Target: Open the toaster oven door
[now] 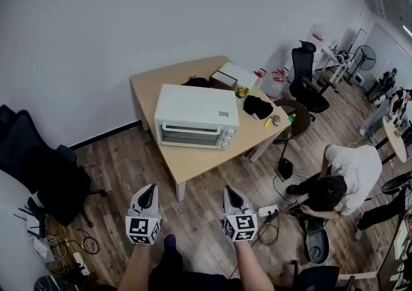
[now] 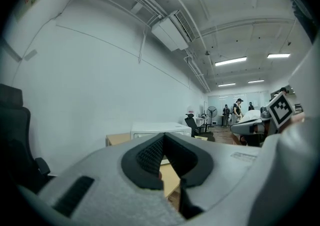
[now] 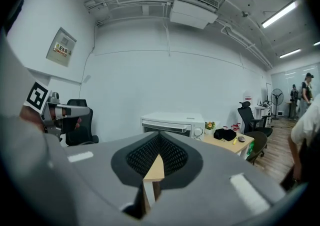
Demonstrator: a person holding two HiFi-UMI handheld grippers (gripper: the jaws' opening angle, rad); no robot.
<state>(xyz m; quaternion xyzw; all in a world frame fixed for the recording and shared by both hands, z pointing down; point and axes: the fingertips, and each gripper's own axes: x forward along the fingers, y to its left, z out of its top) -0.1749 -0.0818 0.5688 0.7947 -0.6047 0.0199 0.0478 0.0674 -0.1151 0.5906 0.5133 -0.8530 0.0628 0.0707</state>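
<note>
Now, both grippers are held low in the head view, side by side above the wood floor, each in a bare hand, with the marker cubes turned towards the camera. The left gripper is seen clenched, tip against tip, and nothing is caught between its jaws; in its own view the ribbed pads are met at the top. The right gripper is likewise closed on nothing, its jaws drawn together with only the table edge seen past them.

Ahead, the white toaster oven is set on the wooden table, near the table's front edge and well apart from both grippers. Its door is turned towards the person and is seen shut, upright against the front. The handle is run along the top of the door, and the knobs are stacked at the right of the front.

Behind and to the right of the oven, a black cloth bundle is laid on the tabletop. A black office chair is parked at the far left by the wall. At the right, a person in a white shirt is crouched on the floor.
</note>
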